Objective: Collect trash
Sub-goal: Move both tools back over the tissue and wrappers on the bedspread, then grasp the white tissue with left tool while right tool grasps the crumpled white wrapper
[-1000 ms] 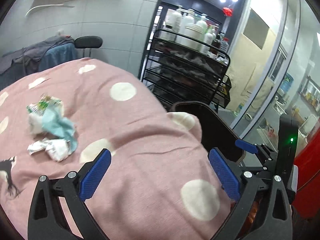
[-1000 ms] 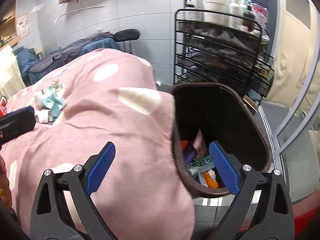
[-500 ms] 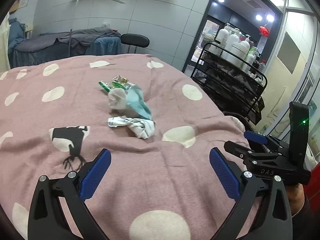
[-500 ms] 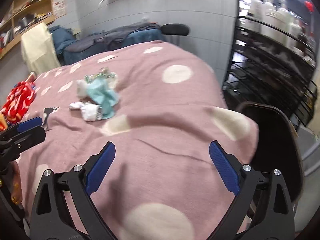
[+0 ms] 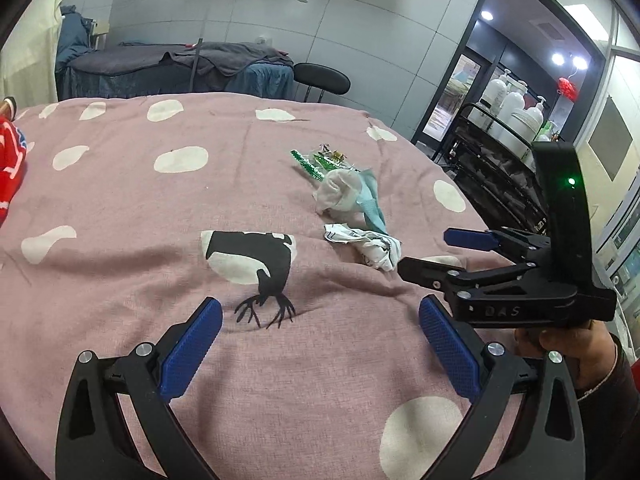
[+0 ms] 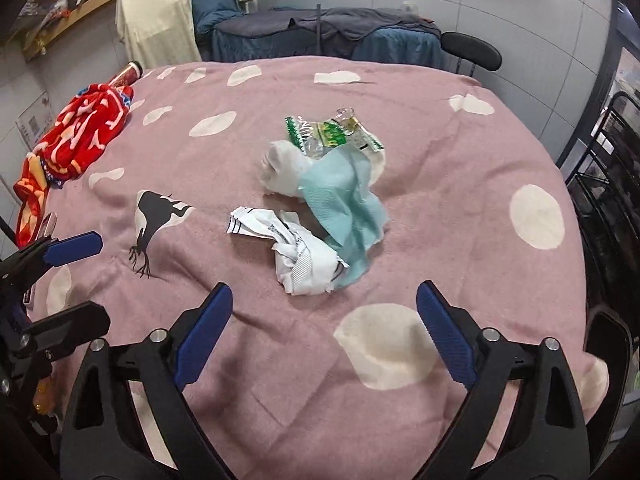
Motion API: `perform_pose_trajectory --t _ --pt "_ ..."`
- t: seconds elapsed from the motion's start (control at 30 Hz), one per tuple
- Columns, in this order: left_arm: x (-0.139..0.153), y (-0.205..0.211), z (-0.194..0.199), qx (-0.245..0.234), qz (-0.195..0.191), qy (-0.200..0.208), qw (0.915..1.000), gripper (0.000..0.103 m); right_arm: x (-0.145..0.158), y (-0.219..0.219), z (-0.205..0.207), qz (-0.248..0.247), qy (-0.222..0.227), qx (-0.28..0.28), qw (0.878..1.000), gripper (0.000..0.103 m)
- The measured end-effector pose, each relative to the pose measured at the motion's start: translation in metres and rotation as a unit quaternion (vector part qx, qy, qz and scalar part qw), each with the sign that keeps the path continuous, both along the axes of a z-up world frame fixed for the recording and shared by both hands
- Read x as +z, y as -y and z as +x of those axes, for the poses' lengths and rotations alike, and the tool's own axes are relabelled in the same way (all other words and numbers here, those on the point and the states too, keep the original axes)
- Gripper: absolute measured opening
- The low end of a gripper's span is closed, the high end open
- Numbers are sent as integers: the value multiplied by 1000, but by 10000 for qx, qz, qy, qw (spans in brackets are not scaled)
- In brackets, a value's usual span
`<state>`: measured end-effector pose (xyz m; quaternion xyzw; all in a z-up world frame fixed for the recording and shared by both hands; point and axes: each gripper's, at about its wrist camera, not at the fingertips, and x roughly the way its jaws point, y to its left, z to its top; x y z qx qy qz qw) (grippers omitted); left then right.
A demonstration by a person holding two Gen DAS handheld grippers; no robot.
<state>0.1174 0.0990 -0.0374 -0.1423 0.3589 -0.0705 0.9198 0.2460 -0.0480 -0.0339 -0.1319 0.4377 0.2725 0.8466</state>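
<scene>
1. The pink dotted blanket (image 6: 400, 92) covers the whole work surface, soft and creased; it falls away to the right of the right gripper (image 6: 320, 320), where a black wire rack (image 6: 612, 184) stands close by. Any swing that way has little room, while the open cloth straight ahead and to the left is free.
2. The trash lies in one cluster just ahead of the right gripper: a teal cloth (image 6: 348, 200) overlapping a white wad (image 6: 280, 166), a green foil wrapper (image 6: 328, 134) at the far side, and a crumpled white wrapper (image 6: 296, 252) nearest the fingertips.
3. The right gripper's jaws are closing from wide, with nothing between them yet. Judged best: take the nearest crumpled white wrapper first, come down over its bulky middle, and pinch above the blanket so no fold of cloth is caught.
4. The left gripper (image 5: 320, 344) stands wide and empty over the deer print (image 5: 256, 264), with the trash ahead and to its right. It should stay clear of the right gripper, which sits close on that side.
5. A red patterned cloth (image 6: 76, 128) lies well apart to the far left, no obstacle.
</scene>
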Motion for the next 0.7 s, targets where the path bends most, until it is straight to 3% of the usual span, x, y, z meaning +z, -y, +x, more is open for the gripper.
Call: perform_pose_trajectory --t 0.23,0.33,0.4,0.7 --pt "-3 -1 2 -101 -78 -50 9999 98 -18 -33 36 -357 -419 242 9982 68" --pt "-4 0 4 -147 -80 -64 9998 98 -28 -39 43 -410 -608 345 9967 55" --pt "-6 0 6 -177 -99 -91 9998 98 -32 -39 45 -363 -733 372 9960 41" --pt "-2 0 22 -333 -61 -106 9994 98 -3 -6 27 397 -646 126 9970 38"
